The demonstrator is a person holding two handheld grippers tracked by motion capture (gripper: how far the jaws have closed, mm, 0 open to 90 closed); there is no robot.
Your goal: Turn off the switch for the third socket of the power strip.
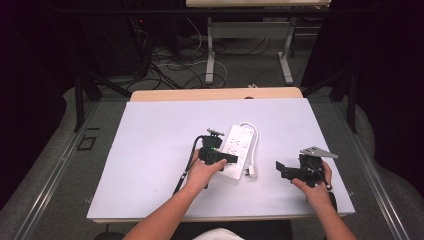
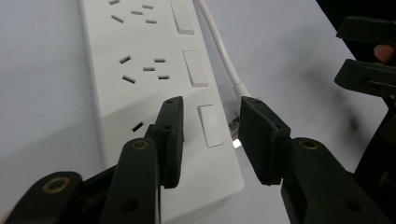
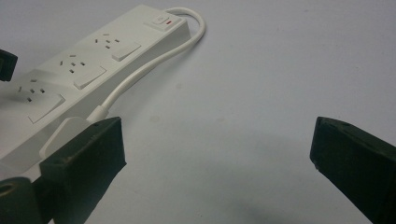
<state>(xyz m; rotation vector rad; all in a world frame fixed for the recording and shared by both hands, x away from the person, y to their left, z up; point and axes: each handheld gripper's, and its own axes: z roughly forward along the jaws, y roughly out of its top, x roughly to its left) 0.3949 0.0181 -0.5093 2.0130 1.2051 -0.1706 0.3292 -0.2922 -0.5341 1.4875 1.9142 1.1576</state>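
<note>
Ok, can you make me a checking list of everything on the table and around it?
Surface: white table top, bare around the work.
Job's things: white power strip lying flat, three socket sets, each with a rocker switch beside it.
Clutter: nothing seen.
Grippers: left gripper over the near end of the strip, jaws apart either side of the nearest switch, not pressing it. Right gripper to the right of the strip, jaws wide, holding nothing.
Cables: strip's white cord loops from the far end back along its side to the plug; black gripper cable trails by the left hand.
Surroundings: grey floor with loose wires, and another table's legs.
</note>
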